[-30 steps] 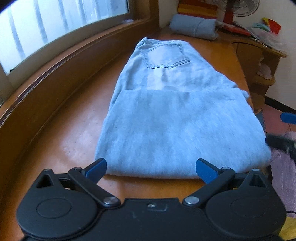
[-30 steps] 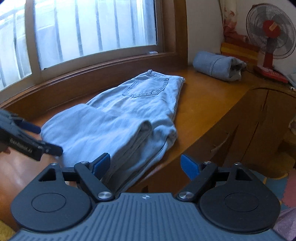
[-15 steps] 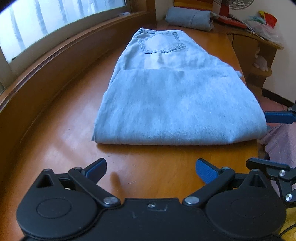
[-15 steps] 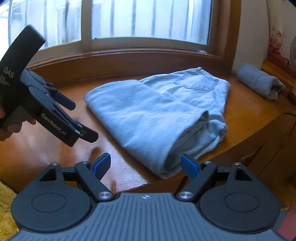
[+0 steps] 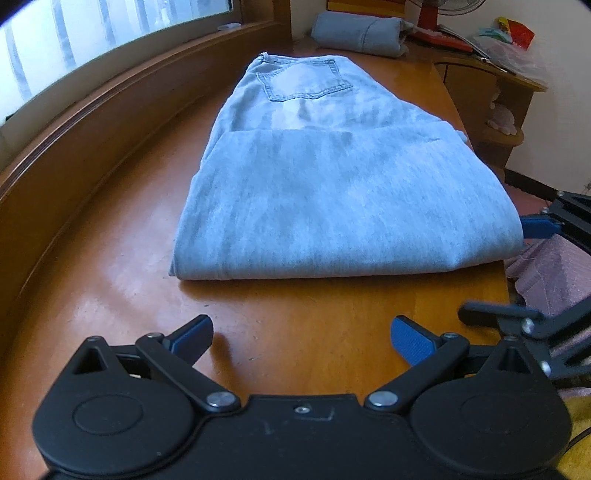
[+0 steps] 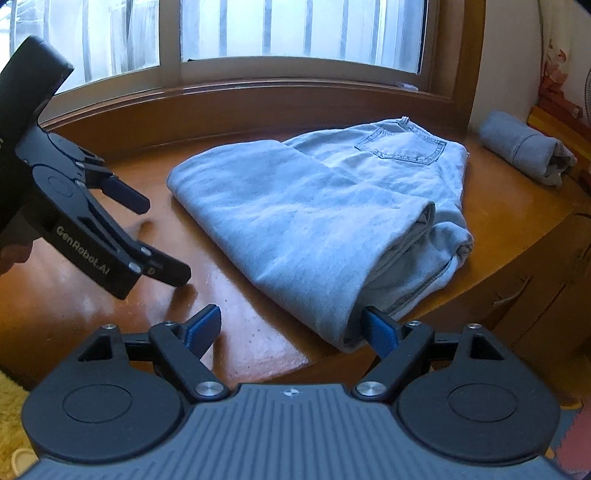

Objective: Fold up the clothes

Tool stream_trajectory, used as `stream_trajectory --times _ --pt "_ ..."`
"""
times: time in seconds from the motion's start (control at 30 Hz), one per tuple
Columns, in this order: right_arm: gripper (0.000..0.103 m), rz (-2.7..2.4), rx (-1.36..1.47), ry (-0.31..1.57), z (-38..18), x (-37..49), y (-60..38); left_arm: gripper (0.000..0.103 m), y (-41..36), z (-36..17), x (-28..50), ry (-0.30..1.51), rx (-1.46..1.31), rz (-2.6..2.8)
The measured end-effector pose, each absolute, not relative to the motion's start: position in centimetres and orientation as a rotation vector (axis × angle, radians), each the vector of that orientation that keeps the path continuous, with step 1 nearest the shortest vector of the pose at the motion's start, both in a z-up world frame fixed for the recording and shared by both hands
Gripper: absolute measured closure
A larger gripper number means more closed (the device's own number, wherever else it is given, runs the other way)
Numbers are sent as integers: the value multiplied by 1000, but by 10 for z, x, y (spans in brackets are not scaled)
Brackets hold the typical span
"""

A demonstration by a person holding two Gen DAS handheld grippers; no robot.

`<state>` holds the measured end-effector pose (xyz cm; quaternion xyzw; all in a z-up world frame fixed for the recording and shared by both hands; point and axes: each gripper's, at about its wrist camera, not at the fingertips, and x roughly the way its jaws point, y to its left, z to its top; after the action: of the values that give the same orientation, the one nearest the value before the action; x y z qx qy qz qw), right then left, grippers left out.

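Observation:
Light blue jeans (image 5: 332, 192) lie on the wooden window bench (image 5: 110, 258), legs folded up over the seat, back pocket at the far end. My left gripper (image 5: 303, 334) hovers open a short way before the folded near edge, holding nothing. My right gripper (image 6: 293, 326) is open at the bench's front edge, its right finger close to the jeans' (image 6: 314, 221) near corner, not gripping. The left gripper (image 6: 162, 236) shows at the left of the right wrist view, jaws apart; the right gripper (image 5: 517, 273) shows at the right edge of the left wrist view.
A rolled grey garment (image 5: 358, 33) lies at the bench's far end (image 6: 524, 151). A window and wooden sill (image 6: 258, 88) run along the back. A wooden cabinet (image 6: 535, 295) stands below the bench's front. A fan and clutter sit on a side shelf (image 5: 495, 62).
Both grippers have drawn back from the folded jeans, which now lie released on the bench. The right gripper swung round toward the jeans' near corner.

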<state>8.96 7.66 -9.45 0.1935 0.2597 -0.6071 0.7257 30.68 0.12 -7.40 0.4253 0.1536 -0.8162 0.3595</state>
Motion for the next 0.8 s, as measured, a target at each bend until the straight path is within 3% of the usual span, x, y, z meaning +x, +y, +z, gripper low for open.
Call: stream_trajectory --times 0.03,0.1,0.2,0.3,0.4,0.43,0.57,0.63,0.7,0.8 --pt "33 -1345 418 572 -96 90 75 0 0 -75 307 401 1095 -2110" --pt "67 -1360 418 552 -93 87 74 0 -1 -76 308 411 1086 -2122" --pt "76 -1353 531 431 -83 67 71 2 -2 -77 307 426 1029 -2181" --pt "77 -1332 621 316 -72 49 70 35 -4 -76 299 403 965 -2207" --pt "77 -1324 599 319 -66 48 70 42 -11 -74 291 403 952 -2209" --pt "77 -1324 589 327 -66 49 70 49 -14 -74 290 411 948 -2214" --pt "73 -1322 564 384 -66 56 73 52 -18 -72 289 437 944 -2222" --pt "54 -1326 529 426 -66 58 78 52 -17 -72 287 436 951 -2216" --pt "23 -1346 434 487 -66 63 86 52 -17 -71 286 430 952 -2208" --pt "15 -1374 283 578 -66 70 97 51 -18 -70 285 450 948 -2196"
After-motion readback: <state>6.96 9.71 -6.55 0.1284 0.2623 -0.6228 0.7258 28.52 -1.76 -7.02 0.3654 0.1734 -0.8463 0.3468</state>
